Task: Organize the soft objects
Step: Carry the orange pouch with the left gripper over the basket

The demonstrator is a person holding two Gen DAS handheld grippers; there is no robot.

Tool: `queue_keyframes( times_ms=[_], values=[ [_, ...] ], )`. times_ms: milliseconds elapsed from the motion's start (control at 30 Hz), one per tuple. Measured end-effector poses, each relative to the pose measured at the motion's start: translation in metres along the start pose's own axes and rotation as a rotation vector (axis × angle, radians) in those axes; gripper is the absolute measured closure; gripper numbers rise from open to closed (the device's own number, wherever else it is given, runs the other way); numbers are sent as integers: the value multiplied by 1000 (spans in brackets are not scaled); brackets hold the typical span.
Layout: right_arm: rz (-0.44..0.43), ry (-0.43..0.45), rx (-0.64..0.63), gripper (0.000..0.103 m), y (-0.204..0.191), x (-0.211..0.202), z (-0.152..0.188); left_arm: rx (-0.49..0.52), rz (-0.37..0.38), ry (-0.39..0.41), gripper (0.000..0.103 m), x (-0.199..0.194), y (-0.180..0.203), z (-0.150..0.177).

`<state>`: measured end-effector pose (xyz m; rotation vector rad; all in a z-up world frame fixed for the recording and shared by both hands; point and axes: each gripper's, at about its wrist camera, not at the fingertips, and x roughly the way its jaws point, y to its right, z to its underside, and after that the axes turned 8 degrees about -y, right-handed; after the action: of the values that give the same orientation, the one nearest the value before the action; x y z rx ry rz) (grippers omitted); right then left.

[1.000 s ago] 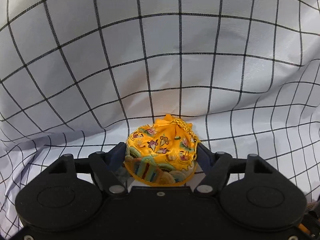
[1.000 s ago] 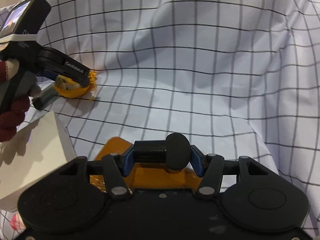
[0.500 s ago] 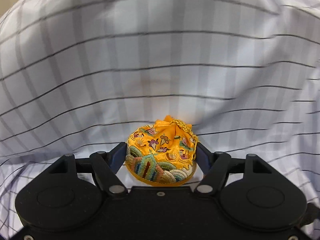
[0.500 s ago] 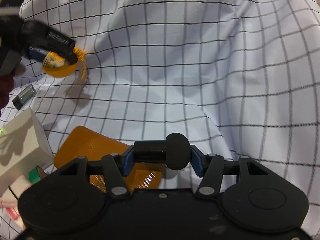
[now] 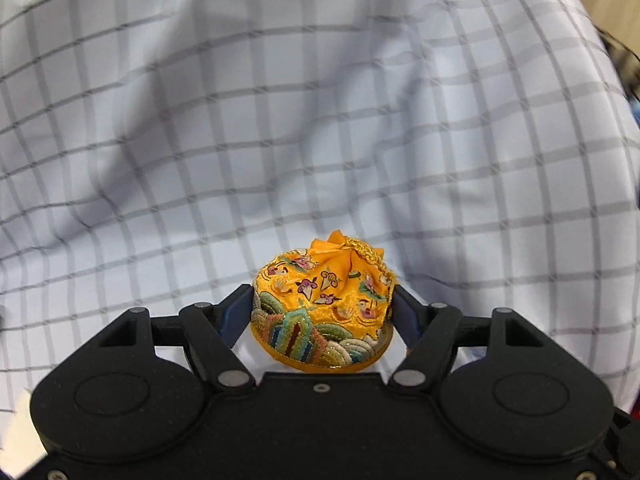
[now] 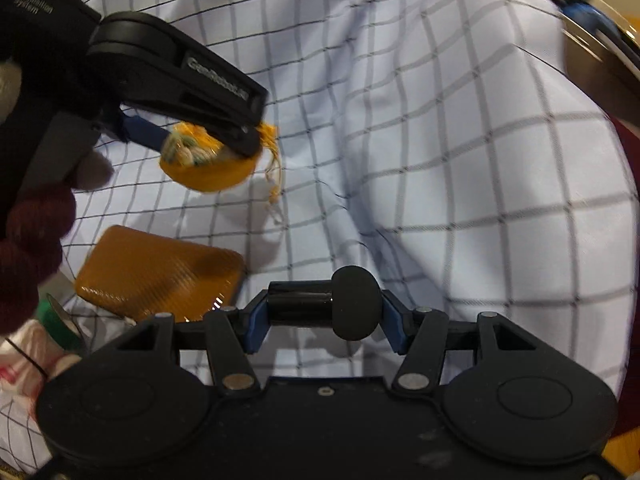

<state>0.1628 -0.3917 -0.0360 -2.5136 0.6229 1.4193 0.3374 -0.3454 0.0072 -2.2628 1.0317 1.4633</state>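
My left gripper point(image 5: 323, 312) is shut on an orange embroidered pouch point(image 5: 324, 312) and holds it in the air above the checked cloth point(image 5: 320, 120). In the right wrist view the same left gripper point(image 6: 208, 140) shows at upper left with the pouch point(image 6: 208, 164) between its fingers, its tassel hanging down. My right gripper point(image 6: 324, 316) is shut on a black cylindrical object with a round foam end point(image 6: 354, 308), held above the cloth.
An orange flat ribbed pad point(image 6: 160, 272) lies on the cloth point(image 6: 440, 160) at lower left. Beside it are a green tape roll point(image 6: 56, 320) and a white plastic bag point(image 6: 24, 368). A blurred dark object with blue point(image 6: 592, 36) sits at the top right edge.
The left gripper has lifted the pouch off the cloth and moved closer to the right gripper. The right gripper has risen and shifted, still holding the black object. The white box has left view.
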Motion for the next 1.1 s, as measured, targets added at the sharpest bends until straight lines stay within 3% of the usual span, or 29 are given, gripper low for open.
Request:
queue_keyframes(
  times_ms=[233,600,833,1100],
  values=[
    [2,-27,16,47,16,-17,31,59,81,-78,35,-2,28,30],
    [-33,-82,12,47,23,-56,88,47,153,-162,35,-44,29,102],
    [-59,-115,-67,46,-2,-81,130,26,117,-134,35,-81,7,166],
    [-99,-132,-108,48,-26,-101,143,-74,120,-82,35,-131,-30,229]
  ],
)
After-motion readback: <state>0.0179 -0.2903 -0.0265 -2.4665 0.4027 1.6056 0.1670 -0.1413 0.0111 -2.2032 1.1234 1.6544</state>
